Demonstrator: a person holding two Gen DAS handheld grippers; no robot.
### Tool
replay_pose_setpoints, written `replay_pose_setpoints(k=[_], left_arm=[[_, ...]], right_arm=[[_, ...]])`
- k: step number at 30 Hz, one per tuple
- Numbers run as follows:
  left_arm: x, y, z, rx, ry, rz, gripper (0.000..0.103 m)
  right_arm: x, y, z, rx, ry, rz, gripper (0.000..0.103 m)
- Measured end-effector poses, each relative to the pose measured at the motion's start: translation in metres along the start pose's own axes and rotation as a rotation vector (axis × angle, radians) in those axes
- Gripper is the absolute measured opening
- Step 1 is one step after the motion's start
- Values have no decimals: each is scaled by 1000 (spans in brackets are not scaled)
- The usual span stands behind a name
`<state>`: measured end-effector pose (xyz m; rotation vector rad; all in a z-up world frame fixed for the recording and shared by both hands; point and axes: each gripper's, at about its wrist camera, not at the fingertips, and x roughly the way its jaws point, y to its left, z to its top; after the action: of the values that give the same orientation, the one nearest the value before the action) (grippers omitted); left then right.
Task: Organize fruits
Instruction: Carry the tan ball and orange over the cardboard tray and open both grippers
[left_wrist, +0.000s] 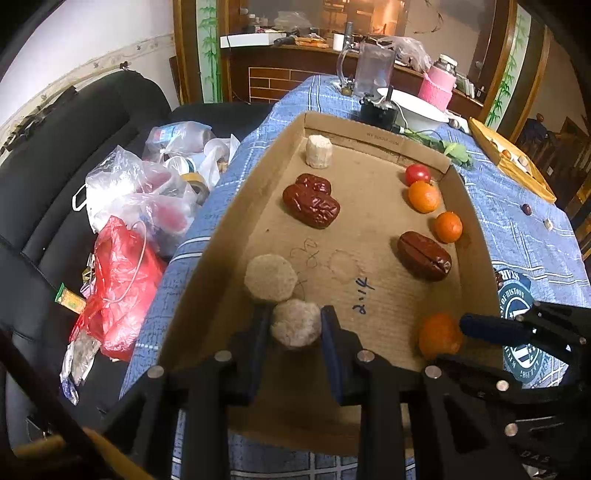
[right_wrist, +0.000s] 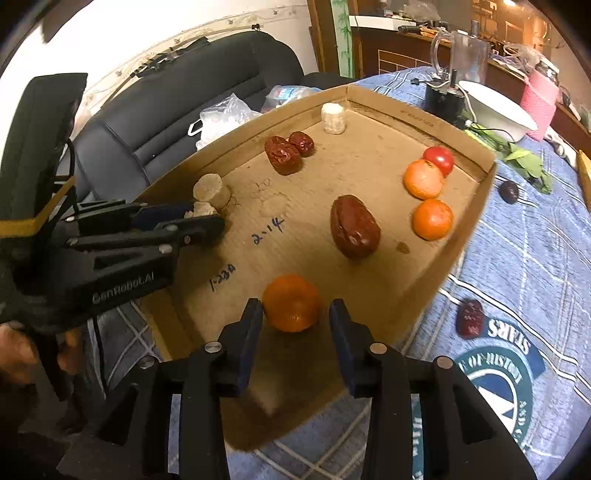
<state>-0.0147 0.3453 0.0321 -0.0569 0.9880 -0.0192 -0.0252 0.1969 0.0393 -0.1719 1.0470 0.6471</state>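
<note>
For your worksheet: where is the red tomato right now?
The tomato sits in the cardboard tray's far right corner, touching the farthest orange.

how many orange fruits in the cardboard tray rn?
3. Two sit along the tray's right side: one touching the red tomato, one just nearer the camera. The third lies at the near edge between the right gripper's fingers. None look hidden.

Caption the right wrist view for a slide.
Right gripper brackets an orange in the cardboard tray; left gripper holds a pale round piece.
</note>
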Motion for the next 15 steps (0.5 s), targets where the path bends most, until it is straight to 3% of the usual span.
replay_pose_setpoints(k=[6, 15], left_arm=[[-13, -5, -3, -11, -36, 32, 53], [-30, -42, 5, 9, -89, 36, 67]], right_arm=[[-26, -3, -11, -16, -34, -9, 36], [-62, -26, -30, 13, -67, -27, 37]])
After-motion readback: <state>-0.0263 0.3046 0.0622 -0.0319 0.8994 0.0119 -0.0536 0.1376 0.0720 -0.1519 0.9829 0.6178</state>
